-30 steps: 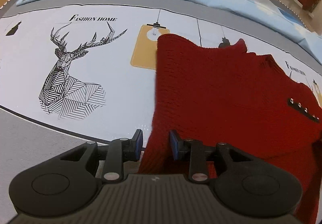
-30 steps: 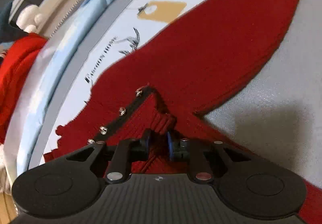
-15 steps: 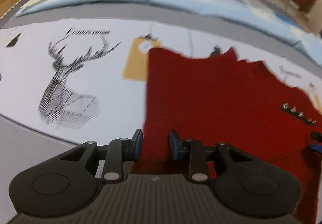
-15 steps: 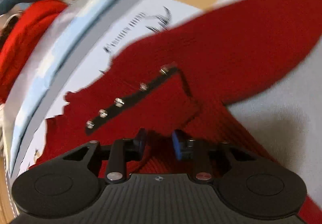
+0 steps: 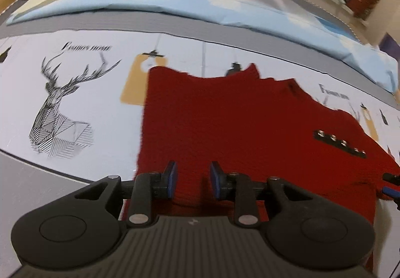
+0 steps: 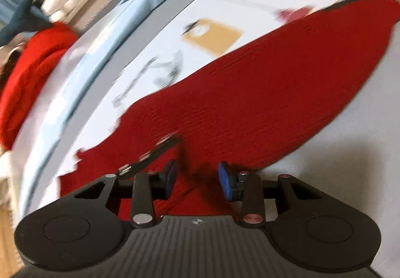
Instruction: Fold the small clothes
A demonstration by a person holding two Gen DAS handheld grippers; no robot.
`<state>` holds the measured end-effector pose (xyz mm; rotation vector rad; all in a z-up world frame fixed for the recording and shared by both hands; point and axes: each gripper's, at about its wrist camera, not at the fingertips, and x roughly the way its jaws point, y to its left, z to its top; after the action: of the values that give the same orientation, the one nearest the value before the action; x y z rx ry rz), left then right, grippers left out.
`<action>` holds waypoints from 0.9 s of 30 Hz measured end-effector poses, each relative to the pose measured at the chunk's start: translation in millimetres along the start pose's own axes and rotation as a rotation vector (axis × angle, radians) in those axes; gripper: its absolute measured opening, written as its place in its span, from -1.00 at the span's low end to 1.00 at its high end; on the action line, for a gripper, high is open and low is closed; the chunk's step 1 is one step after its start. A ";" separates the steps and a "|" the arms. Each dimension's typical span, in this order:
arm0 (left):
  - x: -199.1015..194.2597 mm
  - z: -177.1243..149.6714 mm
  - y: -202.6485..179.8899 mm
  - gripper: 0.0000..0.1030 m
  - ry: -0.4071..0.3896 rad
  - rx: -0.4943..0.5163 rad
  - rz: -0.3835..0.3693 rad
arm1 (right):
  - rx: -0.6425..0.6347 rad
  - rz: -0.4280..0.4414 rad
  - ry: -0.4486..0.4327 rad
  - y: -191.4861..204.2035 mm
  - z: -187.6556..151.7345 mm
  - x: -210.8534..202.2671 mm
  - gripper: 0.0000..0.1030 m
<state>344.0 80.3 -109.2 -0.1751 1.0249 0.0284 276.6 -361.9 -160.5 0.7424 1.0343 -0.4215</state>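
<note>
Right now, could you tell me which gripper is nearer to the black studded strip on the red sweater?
Right. The right gripper sits beside the strip; the left gripper is far from it across the sweater.

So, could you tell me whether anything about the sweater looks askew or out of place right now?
Nothing looks damaged. The red sweater lies flat on the printed sheet, though its far edge is uneven and the black studded strip slants. Both the left gripper and the right gripper are open over it.

Red sweater (image 5: pixel 237 128) flat, left hand-held gripper (image 5: pixel 192 179) parted
</note>
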 end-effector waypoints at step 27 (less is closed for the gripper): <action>10.0 -6.0 -26.1 -0.39 0.030 0.055 -0.039 | 0.423 -0.109 -0.214 -185.2 93.0 -12.0 -0.72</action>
<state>346.9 53.1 -117.3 -0.1453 1.0505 -0.0377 210.6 -557.0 -186.8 0.9943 0.7925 -0.8126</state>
